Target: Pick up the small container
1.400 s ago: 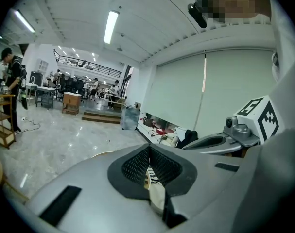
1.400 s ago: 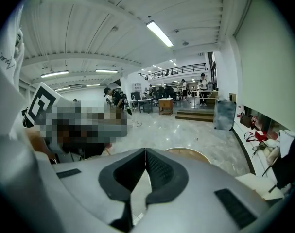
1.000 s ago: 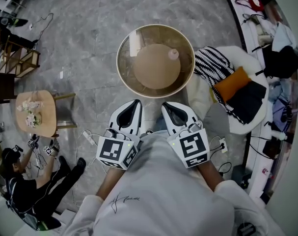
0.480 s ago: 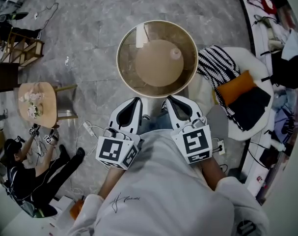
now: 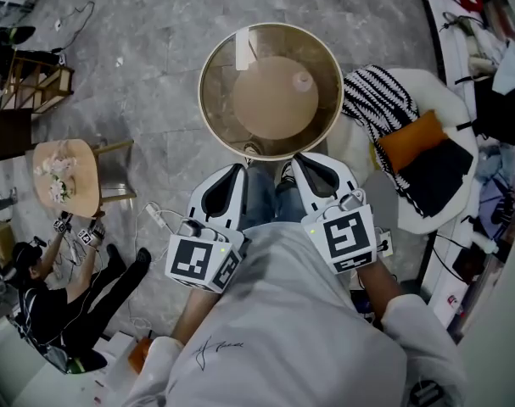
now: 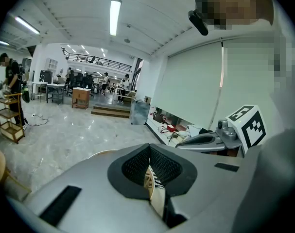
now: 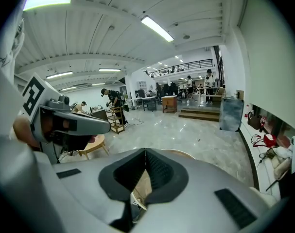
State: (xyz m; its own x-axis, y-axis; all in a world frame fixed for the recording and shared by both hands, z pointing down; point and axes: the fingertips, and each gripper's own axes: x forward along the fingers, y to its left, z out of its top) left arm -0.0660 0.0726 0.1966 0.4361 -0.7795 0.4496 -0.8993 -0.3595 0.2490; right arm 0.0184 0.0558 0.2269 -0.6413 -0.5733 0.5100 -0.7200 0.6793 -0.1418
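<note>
Head view looked steeply down on me, and nearest to my body were my two claws, both on the near side of the round table (image 5: 208, 117). My left claw (image 5: 237, 171) had its jaws pressed together with nothing between them. My right claw (image 5: 299, 158) was closed and empty in the same way. In each gripper view the dark pads met at the tips.

I judged that I held them shut and close in front of me because the grasp was not yet begun. Both pointed toward the table, with their tips just at its near rim; I could not tell if they touched it.

The small container (image 5: 303, 80), a pale pink cylinder, stood on the table top, a little right of its centre. It was more in line with my right claw, so I thought this claw was the natural one for it, and it must open first.

Right of the table stood a white chair (image 5: 435, 219) with a striped cloth (image 5: 372, 104) and an orange cushion (image 5: 410, 138).
</note>
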